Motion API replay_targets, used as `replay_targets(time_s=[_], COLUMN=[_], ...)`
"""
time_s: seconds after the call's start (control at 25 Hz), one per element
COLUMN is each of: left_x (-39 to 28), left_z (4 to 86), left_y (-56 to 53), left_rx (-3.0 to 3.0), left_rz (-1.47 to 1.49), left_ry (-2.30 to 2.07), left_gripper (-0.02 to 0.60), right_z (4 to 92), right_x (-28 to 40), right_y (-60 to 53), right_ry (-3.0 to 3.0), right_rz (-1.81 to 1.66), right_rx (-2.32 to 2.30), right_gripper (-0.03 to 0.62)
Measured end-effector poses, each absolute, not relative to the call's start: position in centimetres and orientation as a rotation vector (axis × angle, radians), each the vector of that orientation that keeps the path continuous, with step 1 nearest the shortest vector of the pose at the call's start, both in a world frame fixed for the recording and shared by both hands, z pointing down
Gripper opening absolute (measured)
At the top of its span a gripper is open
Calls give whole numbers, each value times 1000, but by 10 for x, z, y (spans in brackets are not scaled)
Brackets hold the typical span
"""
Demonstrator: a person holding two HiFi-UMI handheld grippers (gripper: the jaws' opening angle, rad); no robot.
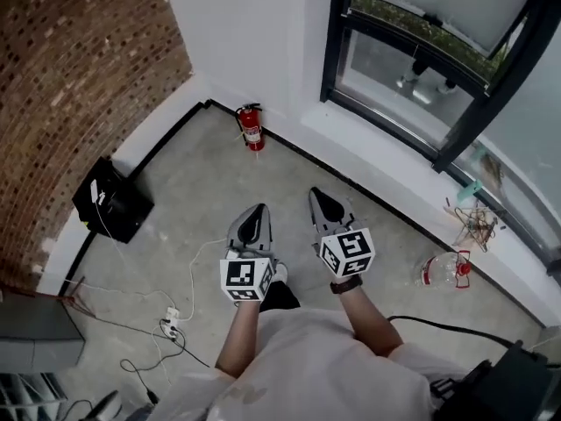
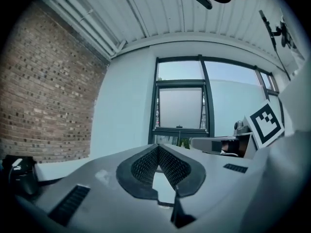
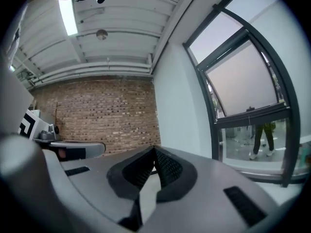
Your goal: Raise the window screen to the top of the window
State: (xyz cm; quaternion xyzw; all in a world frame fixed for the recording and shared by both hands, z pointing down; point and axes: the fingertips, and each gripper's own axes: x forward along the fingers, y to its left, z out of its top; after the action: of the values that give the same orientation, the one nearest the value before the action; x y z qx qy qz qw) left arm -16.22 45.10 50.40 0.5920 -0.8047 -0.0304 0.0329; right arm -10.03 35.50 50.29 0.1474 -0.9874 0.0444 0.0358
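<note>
Jaws together on both tools, nothing between the pads. Left gripper (image 2: 158,148): ribbed pads meet at the tip. Right gripper (image 3: 154,150): same, pads closed to a point.

Head view: both grippers at lower centre of frame, side by side and apart, over bare concrete floor (image 1: 202,174), well away from the window (image 2: 154,101).

Window screen (image 2: 181,107): grey translucent panel inside the dark frame, centre of the left gripper view and right side of the right gripper view. Its lower bar sits low in the opening, with a clear strip beneath. Clear glass shows above the panel. Under the bar, in the right gripper view, stand the legs of a person (image 3: 260,140) outside.

Also noted: brick wall (image 1: 79,86) upper left, red fire extinguisher (image 1: 252,128) against the white wall, black box (image 1: 114,202) at left with cables on the floor.
</note>
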Motion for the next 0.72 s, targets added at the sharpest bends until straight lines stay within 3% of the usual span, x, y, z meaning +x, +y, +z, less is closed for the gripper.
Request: replay_targets(time_s=[0.36,0.72], left_x=[-275,-235], left_z=[486,518], left_y=[299,146], left_rx=[2124,2341], left_rz=[-59,-36], left_ry=[-2277,-1902], left_gripper=[0,0], right_z=[482,519], right_x=[-202,-164], right_y=[260,118], right_ry=[-3001,-2864], right_rz=[40,231], right_rx=[643,1030], right_gripper=[2,2])
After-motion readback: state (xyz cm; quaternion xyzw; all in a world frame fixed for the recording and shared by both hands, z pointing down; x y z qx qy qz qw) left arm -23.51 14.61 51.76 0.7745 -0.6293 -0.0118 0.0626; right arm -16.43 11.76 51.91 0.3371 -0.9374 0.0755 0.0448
